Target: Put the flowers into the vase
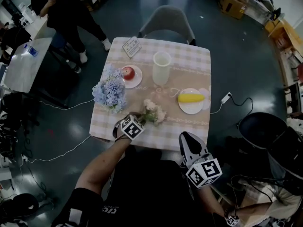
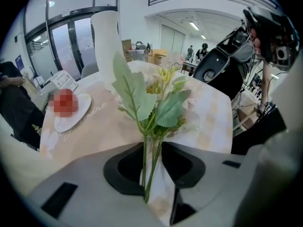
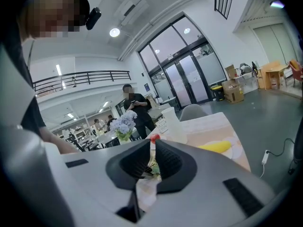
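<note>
Your left gripper point(image 2: 152, 150) pinches the flowers point(image 2: 151, 98) low on their stems; they lie on the checked bench point(image 1: 199, 56) just ahead of it. Lift clear before you tilt the stems down, then aim for the mouth of the vase point(image 1: 161, 68), well beyond the gripper and slightly to its right. Your right gripper point(image 3: 152, 157), pressed together and empty, hangs off the bench's near edge. Around you are a dark floor point(image 1: 236, 46), cables point(image 1: 61, 157) and a bystander point(image 1: 71, 13).
</note>
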A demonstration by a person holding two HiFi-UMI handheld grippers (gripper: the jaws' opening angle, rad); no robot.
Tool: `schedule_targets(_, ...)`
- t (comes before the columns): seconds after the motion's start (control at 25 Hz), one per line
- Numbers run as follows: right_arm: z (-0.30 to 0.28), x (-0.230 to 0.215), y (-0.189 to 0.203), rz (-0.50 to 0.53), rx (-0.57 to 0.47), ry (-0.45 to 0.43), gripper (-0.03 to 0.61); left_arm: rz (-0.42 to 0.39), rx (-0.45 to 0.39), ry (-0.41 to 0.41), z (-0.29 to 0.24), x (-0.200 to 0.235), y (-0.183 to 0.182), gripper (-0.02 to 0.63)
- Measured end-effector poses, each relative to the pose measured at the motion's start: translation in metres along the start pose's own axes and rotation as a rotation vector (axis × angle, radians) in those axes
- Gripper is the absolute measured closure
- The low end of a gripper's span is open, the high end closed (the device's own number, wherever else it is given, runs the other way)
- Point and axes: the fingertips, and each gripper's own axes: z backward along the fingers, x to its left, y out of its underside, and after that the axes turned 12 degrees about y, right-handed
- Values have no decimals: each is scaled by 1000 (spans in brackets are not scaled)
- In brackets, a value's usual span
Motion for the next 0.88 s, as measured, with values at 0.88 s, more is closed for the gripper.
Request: schedule_targets(0.88, 19, -3, 5, -10, 2, 18, 528, 56, -69, 19, 14, -7, -7, 594)
